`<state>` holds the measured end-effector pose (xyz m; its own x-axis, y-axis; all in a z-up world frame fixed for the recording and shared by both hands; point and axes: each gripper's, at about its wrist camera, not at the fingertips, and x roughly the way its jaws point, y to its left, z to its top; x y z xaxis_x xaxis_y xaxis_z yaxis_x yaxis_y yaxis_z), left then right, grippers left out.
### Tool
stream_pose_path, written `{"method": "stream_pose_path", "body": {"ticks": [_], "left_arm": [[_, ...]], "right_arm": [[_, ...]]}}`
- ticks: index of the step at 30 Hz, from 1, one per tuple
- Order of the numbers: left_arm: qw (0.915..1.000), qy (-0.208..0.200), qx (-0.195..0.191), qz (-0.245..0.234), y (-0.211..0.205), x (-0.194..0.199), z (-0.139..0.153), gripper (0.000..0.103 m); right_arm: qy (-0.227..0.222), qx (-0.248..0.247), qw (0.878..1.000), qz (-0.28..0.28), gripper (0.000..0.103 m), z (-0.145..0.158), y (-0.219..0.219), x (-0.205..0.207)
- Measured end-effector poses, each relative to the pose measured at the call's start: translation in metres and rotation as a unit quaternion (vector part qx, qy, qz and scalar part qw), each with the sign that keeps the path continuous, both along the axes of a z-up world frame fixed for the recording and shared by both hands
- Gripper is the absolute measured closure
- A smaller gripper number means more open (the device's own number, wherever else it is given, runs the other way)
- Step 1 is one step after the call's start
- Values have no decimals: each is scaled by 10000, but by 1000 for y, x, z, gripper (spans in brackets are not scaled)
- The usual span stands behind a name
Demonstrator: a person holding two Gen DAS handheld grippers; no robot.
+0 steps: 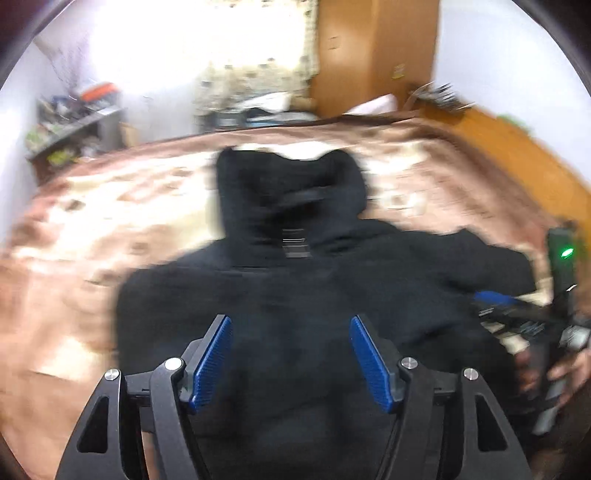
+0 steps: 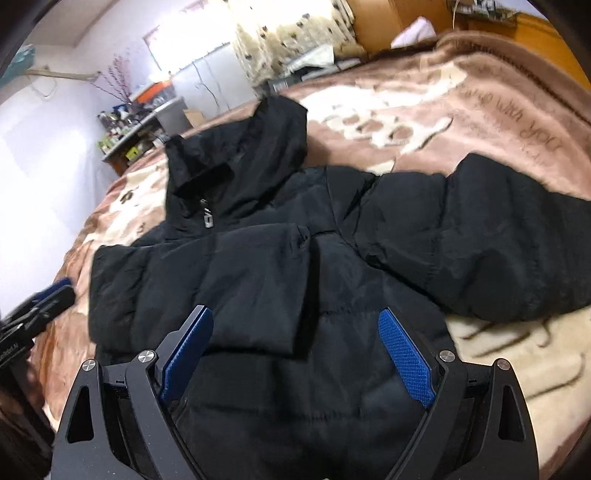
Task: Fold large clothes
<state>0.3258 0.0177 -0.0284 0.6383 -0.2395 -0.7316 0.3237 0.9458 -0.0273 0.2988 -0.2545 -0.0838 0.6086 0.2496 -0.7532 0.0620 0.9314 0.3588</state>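
Note:
A black hooded puffer jacket (image 2: 280, 266) lies on the bed, hood (image 2: 240, 147) toward the far side. Its left sleeve is folded in across the chest; its right sleeve (image 2: 498, 240) lies spread out to the right. The jacket also fills the blurred left wrist view (image 1: 295, 295). My right gripper (image 2: 295, 321) is open above the jacket's lower body, nothing between its blue pads. My left gripper (image 1: 291, 325) is open and empty above the jacket's body. The right gripper shows at the right edge of the left wrist view (image 1: 524, 317); the left gripper shows at the left edge of the right wrist view (image 2: 44, 299).
A brown and cream blanket (image 2: 443, 110) covers the bed. A cluttered shelf (image 2: 136, 125) stands by the far wall at left. Patterned curtains (image 2: 295, 33) and a wooden wardrobe (image 1: 373, 55) are behind the bed. A wooden headboard (image 1: 517, 147) runs along the right.

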Motion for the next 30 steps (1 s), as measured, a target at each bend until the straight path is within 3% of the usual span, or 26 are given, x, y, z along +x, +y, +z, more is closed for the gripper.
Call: {"method": "stream_pose_path", "body": {"ticks": [4, 5, 6, 8, 11, 12, 15, 18, 20, 23, 26, 28, 30], "left_arm": [[9941, 577, 111, 909, 54, 35, -27, 37], [9926, 579, 106, 1060, 65, 39, -34, 37], [9910, 603, 130, 1188, 72, 43, -40, 37], [9861, 709, 237, 1487, 86, 51, -55, 37], [9824, 847, 189, 1655, 96, 60, -68, 37], [9809, 812, 185, 1757, 98, 61, -69, 37], [9832, 650, 221, 1694, 92, 61, -70, 37], [9819, 690, 426, 1713, 86, 64, -82, 32], [9775, 835, 357, 1904, 89, 66, -92, 24], [9712, 1049, 40, 2141, 98, 66, -98, 18], [9667, 1208, -184, 2251, 104, 61, -92, 18], [9731, 958, -36, 2097, 97, 52, -77, 19], [9785, 625, -1, 1964, 88, 38, -56, 19]], "right_arm": [[220, -29, 9994, 249, 13, -15, 19, 30], [343, 78, 9989, 322, 20, -21, 23, 37], [480, 155, 9983, 305, 42, -26, 24, 42], [618, 153, 9979, 110, 59, -31, 25, 49], [348, 96, 9993, 1, 91, -23, 25, 52], [174, 13, 9998, -43, 93, -17, 24, 53], [-140, -318, 9991, -259, 94, -2, 18, 57], [187, -778, 9964, -274, 94, -17, 18, 66], [306, -1091, 9934, -191, 94, -29, 25, 67], [501, -894, 9942, -337, 93, -32, 20, 61], [343, -1104, 9925, -386, 82, -21, 16, 51], [14, -972, 9937, -554, 76, -5, 2, 33], [-171, -940, 9925, -766, 51, 10, -15, 17]]}}
